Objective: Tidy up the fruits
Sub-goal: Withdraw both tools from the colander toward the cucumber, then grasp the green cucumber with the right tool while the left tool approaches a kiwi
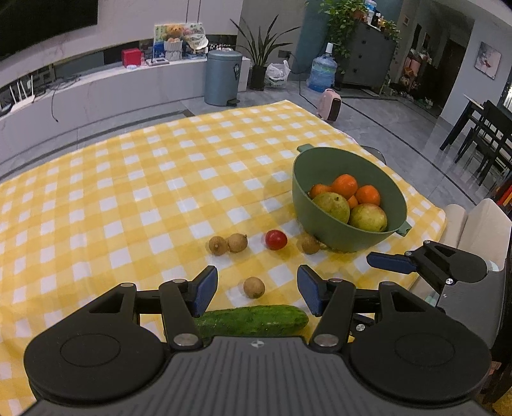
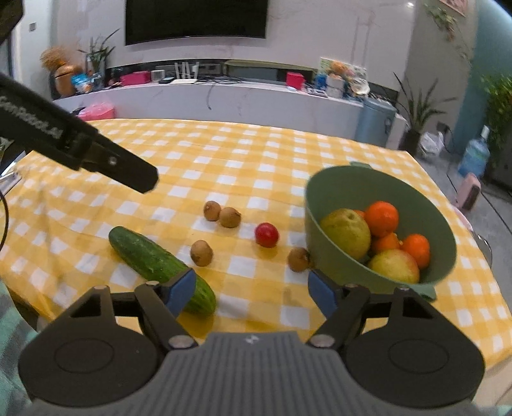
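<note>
Left wrist view: my table with the checked cloth (image 1: 128,192), fruit half sorted.
I see the green bowl (image 1: 323,224) holding oranges and pears at the right, the cucumber (image 1: 256,320) just under my left gripper (image 1: 257,292), brown fruits and a red one (image 1: 276,239) loose between; both my grippers, left and right (image 2: 252,289), gape empty.

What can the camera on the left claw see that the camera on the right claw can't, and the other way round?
Only the left view shows a dark dining table and chairs off to the right. Only the right view shows the big dark screen on the wall. Both share the green bowl of oranges and pears, the cucumber, the red tomato, four small brown fruits, the yellow checked cloth, and both claws, left and right, open and empty.
</note>
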A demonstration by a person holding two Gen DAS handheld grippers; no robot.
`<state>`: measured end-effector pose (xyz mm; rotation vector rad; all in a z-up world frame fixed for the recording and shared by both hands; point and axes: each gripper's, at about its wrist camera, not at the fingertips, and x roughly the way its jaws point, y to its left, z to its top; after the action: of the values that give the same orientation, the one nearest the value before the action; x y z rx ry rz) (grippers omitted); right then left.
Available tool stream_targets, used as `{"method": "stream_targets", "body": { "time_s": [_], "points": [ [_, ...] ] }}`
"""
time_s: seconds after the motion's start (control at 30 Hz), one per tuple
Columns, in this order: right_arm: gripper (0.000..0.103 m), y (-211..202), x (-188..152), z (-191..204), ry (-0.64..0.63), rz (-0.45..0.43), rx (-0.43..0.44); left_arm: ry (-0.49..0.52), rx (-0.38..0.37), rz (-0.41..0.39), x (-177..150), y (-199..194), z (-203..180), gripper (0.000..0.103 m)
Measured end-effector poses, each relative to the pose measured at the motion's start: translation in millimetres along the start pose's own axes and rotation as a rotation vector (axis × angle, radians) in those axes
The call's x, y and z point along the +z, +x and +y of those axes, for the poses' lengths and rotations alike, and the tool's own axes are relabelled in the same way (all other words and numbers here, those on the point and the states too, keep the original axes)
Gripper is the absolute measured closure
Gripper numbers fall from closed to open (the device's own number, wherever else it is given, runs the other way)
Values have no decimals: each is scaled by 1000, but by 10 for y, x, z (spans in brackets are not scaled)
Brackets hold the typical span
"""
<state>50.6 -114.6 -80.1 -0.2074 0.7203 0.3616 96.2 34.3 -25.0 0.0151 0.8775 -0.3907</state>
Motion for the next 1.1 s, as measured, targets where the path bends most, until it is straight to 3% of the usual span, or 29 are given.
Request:
{"method": "stream_targets", "body": {
  "time_s": [0.07,0.43,0.6,0.9,1.1],
  "points": [
    [34,50,13,20,-14,4,12,-14,-10,7,-25,24,46,35],
    [34,374,119,216,-140,10,148,-47,-14,62,-190,208,201,36],
    [46,503,126,326,-181,29,240,-42,12,100,-296,268,204,36],
    [54,650,118,554,-314,16,327,-68,47,132,-383,273,269,36],
    [46,779,92,618,-404,23,338,-94,73,135,-414,235,317,36]
  ]
}}
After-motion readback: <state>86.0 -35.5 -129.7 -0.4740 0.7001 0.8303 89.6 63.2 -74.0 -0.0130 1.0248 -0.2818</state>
